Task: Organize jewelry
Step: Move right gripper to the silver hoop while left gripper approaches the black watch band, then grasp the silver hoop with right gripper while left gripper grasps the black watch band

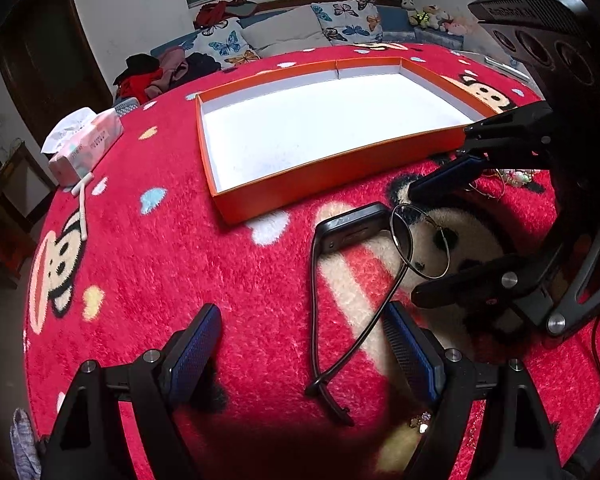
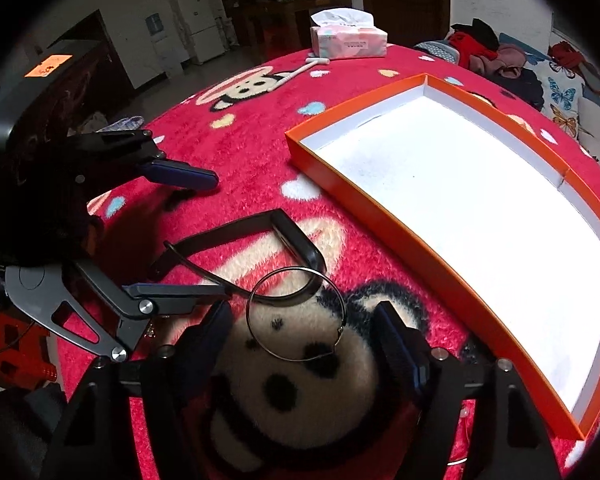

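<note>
A thin metal hoop bangle lies on the red plush cloth, between the fingers of my right gripper; the pads stand apart from it, so that gripper is open. The hoop overlaps one end of a black smartwatch whose strap runs back between the fingers of my left gripper, which is open and touches nothing. An orange tray with a bare white floor sits just beyond. Each view shows the other gripper, the right one and the left one.
A small gold charm lies by my left gripper's right finger. Beads and thin gold rings lie behind the right gripper. A tissue pack and a white stick are at the table's far edge.
</note>
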Demonstrator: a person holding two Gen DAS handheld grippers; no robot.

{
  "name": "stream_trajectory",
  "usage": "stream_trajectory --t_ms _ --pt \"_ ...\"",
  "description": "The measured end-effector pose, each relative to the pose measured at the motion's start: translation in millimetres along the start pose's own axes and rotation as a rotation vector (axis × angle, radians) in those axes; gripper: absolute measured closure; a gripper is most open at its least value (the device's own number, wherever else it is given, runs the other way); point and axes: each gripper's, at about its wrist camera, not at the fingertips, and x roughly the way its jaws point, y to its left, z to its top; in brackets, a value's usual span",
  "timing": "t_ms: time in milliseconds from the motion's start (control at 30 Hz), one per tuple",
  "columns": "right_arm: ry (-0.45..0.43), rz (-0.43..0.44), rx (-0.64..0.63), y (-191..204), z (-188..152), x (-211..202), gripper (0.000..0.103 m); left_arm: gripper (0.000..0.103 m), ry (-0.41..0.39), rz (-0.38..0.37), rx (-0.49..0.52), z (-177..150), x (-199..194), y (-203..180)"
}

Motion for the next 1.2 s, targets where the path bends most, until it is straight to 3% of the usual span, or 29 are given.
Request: stream_trajectory --t_ms 167,467,533,600,900,1200 --pt "0.001 0.001 -0.030 2.0 0.9 1.4 0.031 0.014 0.003 -0.004 -0.004 0.0 0.5 0.3" --pt "-0.004 0.009 -0.067 2.9 3.6 5.2 0.031 0.014 0.006 -0.004 -0.001 -0.3 -0.8 -3.6" --pt "-0.005 0.010 -0.074 4.6 3.3 5.4 0.036 0.014 0.007 -0.004 -0.005 -0.1 -1.1 -4.0" --pt "-0.009 0.017 -0.072 5.0 3.2 3.8 0.049 0.014 0.009 0.004 -0.011 -0.2 -1.8 -4.3" --pt "-0.016 0.023 -0.021 0.7 -2.6 -5.5 0.049 0.013 0.017 -0.027 -0.066 2.8 -6.6 -6.3" --pt "-0.017 -0.016 0.038 -10.3 -19.7 -22.2 0.049 0.013 0.037 -0.081 -0.163 26.4 -1.3 -9.8"
